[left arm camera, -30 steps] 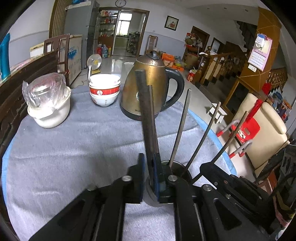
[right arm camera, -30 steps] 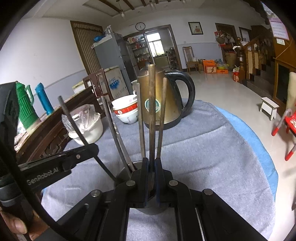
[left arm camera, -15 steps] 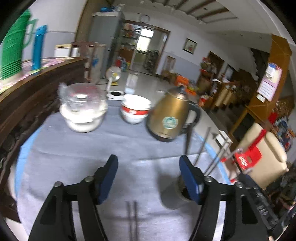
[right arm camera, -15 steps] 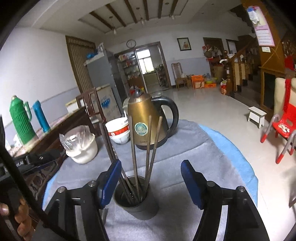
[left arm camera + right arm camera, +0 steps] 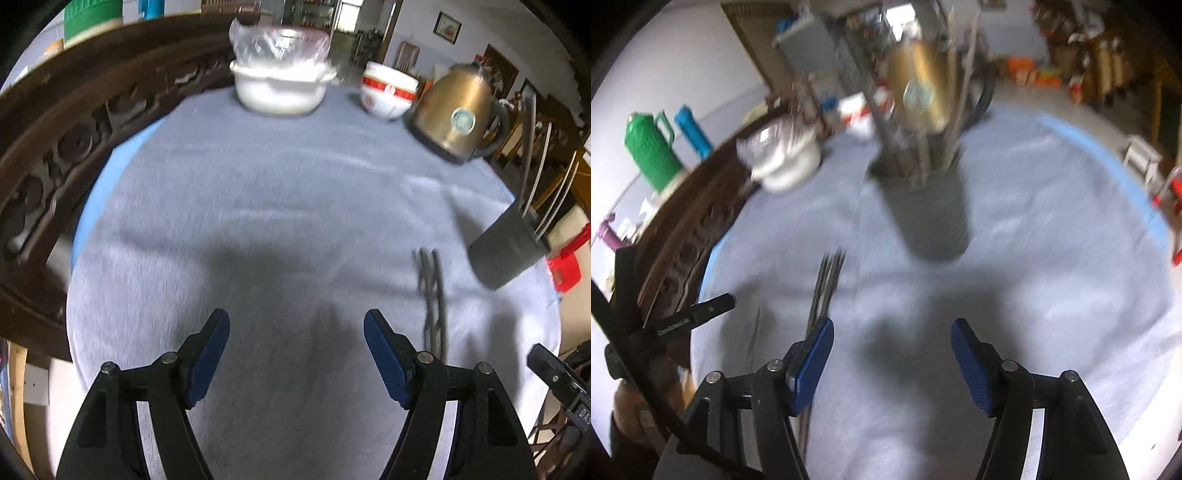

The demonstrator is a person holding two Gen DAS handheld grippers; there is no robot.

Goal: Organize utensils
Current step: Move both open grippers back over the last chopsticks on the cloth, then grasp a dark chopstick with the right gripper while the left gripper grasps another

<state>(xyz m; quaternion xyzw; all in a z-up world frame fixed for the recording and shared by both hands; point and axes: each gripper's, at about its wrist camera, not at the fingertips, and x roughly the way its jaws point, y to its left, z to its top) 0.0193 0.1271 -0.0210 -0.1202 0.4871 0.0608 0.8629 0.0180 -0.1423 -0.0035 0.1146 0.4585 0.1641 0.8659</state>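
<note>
A dark grey utensil cup (image 5: 506, 243) stands at the right of the grey tablecloth with several chopsticks (image 5: 532, 162) upright in it; it also shows in the right wrist view (image 5: 931, 210). A loose pair of chopsticks (image 5: 432, 295) lies flat on the cloth just left of the cup, also seen in the right wrist view (image 5: 823, 291). My left gripper (image 5: 295, 354) is open and empty over the cloth. My right gripper (image 5: 892, 360) is open and empty, with its left finger beside the loose pair. The right wrist view is blurred.
A gold kettle (image 5: 454, 114), a red and white bowl (image 5: 388, 92) and a white pot under plastic wrap (image 5: 280, 81) stand at the far side. A carved wooden bench back (image 5: 74, 122) runs along the left edge. A green flask (image 5: 652, 151) stands behind it.
Both grippers let go of chopsticks into the cup, opened and drew back. Both views now tilt down at the cloth, and the loose pair has come into view.
</note>
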